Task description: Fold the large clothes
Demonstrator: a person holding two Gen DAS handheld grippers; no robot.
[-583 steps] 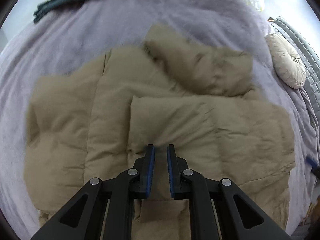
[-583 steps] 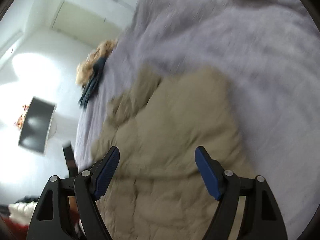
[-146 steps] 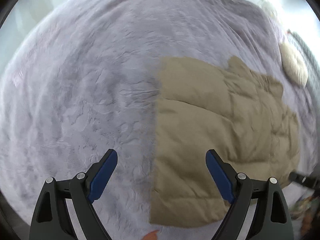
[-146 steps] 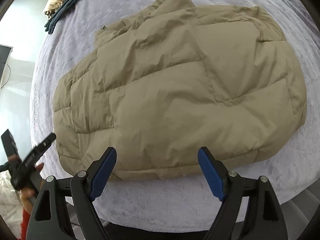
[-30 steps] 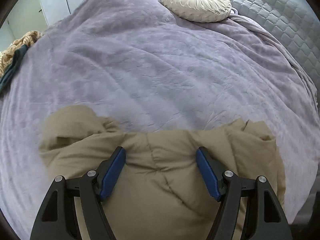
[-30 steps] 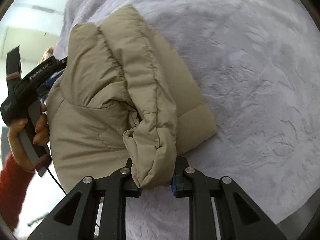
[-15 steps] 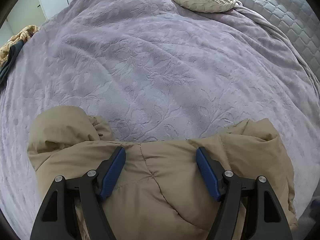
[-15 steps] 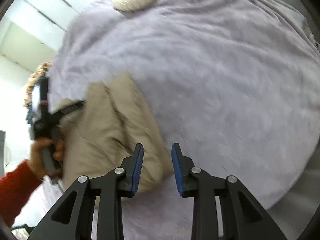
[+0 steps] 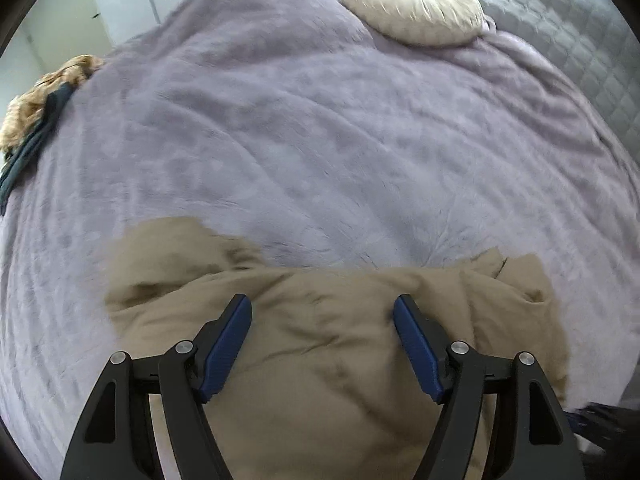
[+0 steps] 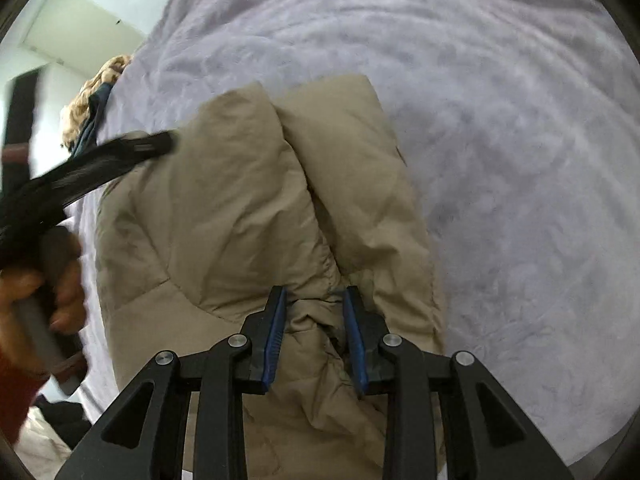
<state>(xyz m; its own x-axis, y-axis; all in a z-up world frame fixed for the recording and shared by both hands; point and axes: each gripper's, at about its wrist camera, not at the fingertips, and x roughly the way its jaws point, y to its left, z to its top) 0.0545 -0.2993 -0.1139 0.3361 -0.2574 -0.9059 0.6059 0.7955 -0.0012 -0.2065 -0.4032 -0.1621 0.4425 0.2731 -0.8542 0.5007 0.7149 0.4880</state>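
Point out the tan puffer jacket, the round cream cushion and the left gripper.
tan puffer jacket point(image 10: 240, 208), right wrist view, upper folded panel.
round cream cushion point(image 9: 412, 12), left wrist view, tufted middle.
left gripper point(image 9: 322, 344), left wrist view, between its fingers.

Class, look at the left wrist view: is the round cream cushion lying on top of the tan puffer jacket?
No, the round cream cushion lies at the far end of the purple blanket, well apart from the tan puffer jacket.

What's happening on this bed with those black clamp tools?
A person is folding a tan puffer jacket on a bed covered by a lilac blanket, using a handheld gripper in each hand. The right gripper has a bunched fold of the jacket between its blue pads, its jaws having just been opening. The left gripper is open above the jacket, gripping nothing. The jacket is already folded into a compact bundle. A round cream cushion lies further up.
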